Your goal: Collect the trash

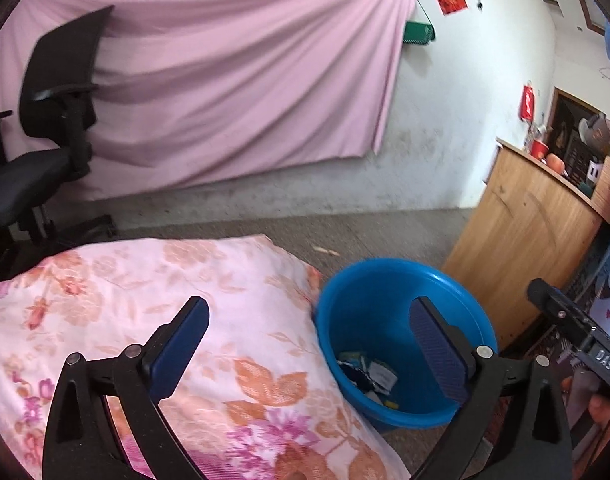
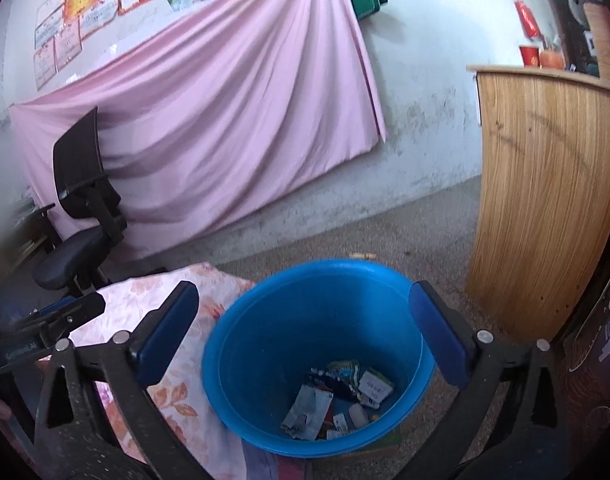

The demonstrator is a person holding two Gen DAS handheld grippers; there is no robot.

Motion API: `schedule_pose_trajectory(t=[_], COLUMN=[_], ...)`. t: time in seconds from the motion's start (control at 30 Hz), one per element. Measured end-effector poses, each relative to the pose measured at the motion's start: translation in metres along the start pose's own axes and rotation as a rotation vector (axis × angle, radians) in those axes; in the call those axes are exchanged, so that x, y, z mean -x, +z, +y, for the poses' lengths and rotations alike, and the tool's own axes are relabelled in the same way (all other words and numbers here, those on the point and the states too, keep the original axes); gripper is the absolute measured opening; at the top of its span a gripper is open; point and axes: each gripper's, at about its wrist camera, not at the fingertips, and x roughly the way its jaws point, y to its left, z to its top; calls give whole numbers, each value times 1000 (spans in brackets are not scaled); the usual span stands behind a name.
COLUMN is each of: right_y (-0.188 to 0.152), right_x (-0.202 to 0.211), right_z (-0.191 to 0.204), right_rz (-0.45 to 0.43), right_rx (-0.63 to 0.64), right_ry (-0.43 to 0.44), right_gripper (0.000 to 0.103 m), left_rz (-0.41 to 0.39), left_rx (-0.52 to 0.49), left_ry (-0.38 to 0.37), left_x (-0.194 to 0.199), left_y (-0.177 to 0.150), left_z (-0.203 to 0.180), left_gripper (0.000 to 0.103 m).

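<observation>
Above the round blue plastic bucket on the floor, we hold the right hand-held gripper with its jaws spread wide and nothing between them; the left hand-held gripper is likewise wide open and empty, partly over the pink floral cloth beside the bucket. The crumpled wrappers and paper scraps lie at the bucket's bottom. We judge a drop is just done, and no loose trash shows on the cloth, so next we must look for more, perhaps the small pale stick on the floor beyond. The wooden cabinet stands just right of the bucket, a black office chair well apart at left; neither blocks us
</observation>
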Motion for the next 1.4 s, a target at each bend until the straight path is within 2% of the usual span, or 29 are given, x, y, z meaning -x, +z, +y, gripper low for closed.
schedule_pose_trajectory(t=[0.13, 0.43, 0.8, 1.17, 1.4], right_y=[4, 4, -9, -46, -75], right_x=[12, 25, 61, 133, 169], right_z=[8, 28, 54, 95, 121], right_rz=[-60, -100, -163, -278, -293], right_rx=[11, 42, 81, 139, 186], right_ry=[0, -4, -35, -19, 26], right_gripper=[103, 103, 103, 103, 103], left_rz=[-59, -147, -207, -264, -281], left_rx=[21, 2, -15, -17, -16], left_ry=[41, 87, 125, 166, 163], left_x=[15, 54, 105, 172, 218], left_y=[2, 2, -12, -58, -91], left_z=[7, 19, 31, 44, 58], left_gripper=[98, 99, 100, 100, 100])
